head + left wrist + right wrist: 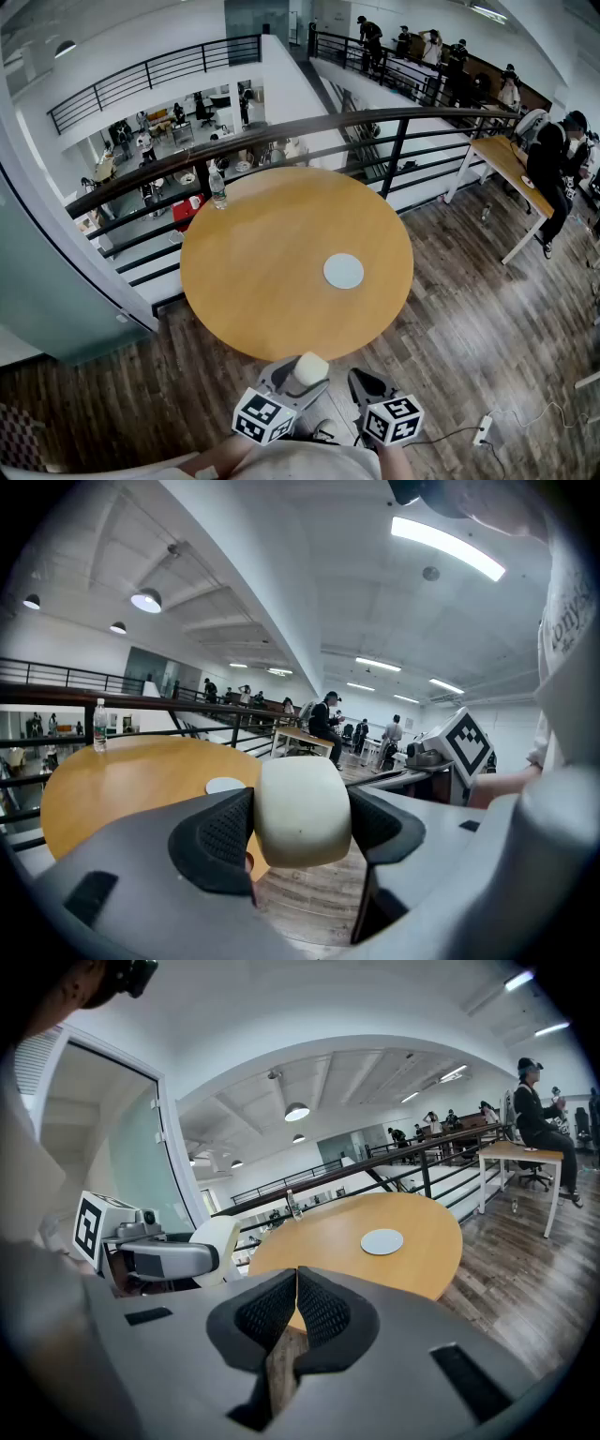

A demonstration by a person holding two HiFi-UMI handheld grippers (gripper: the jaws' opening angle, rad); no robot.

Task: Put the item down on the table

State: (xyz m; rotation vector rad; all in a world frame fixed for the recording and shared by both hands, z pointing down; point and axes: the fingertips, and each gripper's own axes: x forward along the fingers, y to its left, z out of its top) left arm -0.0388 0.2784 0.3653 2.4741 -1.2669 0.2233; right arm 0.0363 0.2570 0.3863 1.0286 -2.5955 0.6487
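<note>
My left gripper [305, 373] is shut on a cream-white rounded item [302, 810], held just short of the near edge of the round wooden table [272, 272]. The same item [215, 1246] shows at the left in the right gripper view, and the item [307, 369] sits between the jaws in the head view. My right gripper [367, 382] hangs beside it on the right, shut with nothing between its black pads [319, 1312]. Both grippers are over the floor, close to my body.
A pale round coaster [343, 271] lies on the table right of centre. A water bottle [217, 187] stands at the table's far left edge, against the black railing [281, 131]. A long desk [511, 173] with a seated person stands at the right.
</note>
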